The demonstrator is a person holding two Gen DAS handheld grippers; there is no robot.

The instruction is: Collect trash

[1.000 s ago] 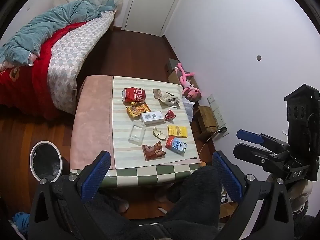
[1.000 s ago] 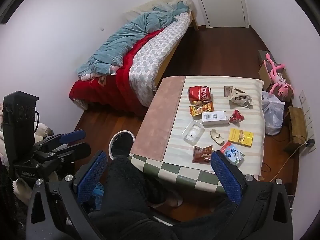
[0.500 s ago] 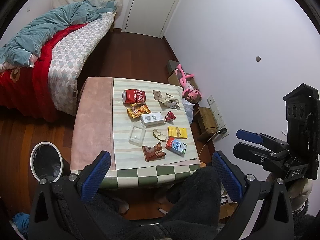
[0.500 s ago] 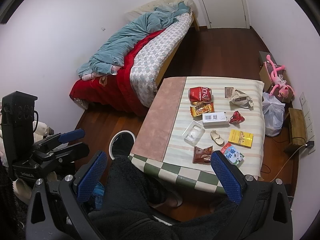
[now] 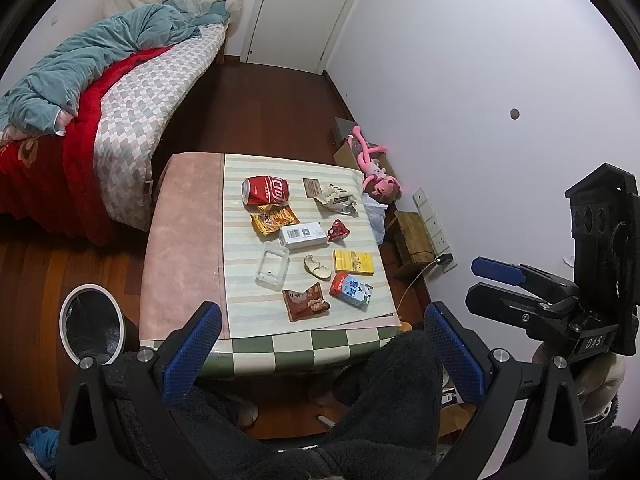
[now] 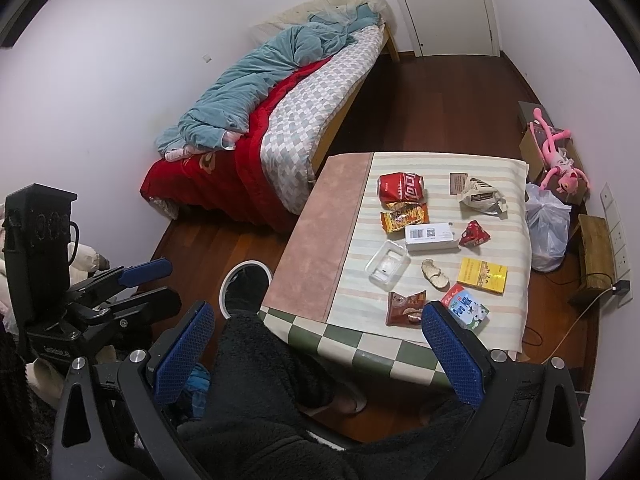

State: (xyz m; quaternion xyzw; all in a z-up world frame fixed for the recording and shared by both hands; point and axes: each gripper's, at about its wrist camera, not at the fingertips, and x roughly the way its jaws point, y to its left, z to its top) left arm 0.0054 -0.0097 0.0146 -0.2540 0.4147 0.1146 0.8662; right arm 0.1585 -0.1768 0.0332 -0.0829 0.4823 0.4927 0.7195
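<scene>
A low table point(image 5: 184, 240) holds scattered trash: a red can point(image 5: 266, 190) lying on its side, an orange snack wrapper point(image 5: 275, 219), a white box point(image 5: 303, 235), a clear plastic tray point(image 5: 273, 265), a brown wrapper point(image 5: 306, 302), a milk carton point(image 5: 351, 291), a yellow box point(image 5: 353, 261) and a crumpled paper bag point(image 5: 335, 198). A white-rimmed bin point(image 5: 91, 324) with a black liner stands on the floor left of the table. My left gripper point(image 5: 320, 354) and right gripper point(image 6: 318, 354) are both open and empty, held high above the table's near edge.
A bed point(image 5: 120, 92) with red and teal bedding lies beyond the table at left. A pink plush toy point(image 5: 372, 164), a white plastic bag point(image 6: 548, 236) and a wooden stool point(image 5: 414, 236) sit by the right wall. A closed door point(image 5: 304, 12) is at the far end.
Both views have shifted slightly; the table sits a little higher and farther in the left wrist view. Both grippers stay open and empty.
</scene>
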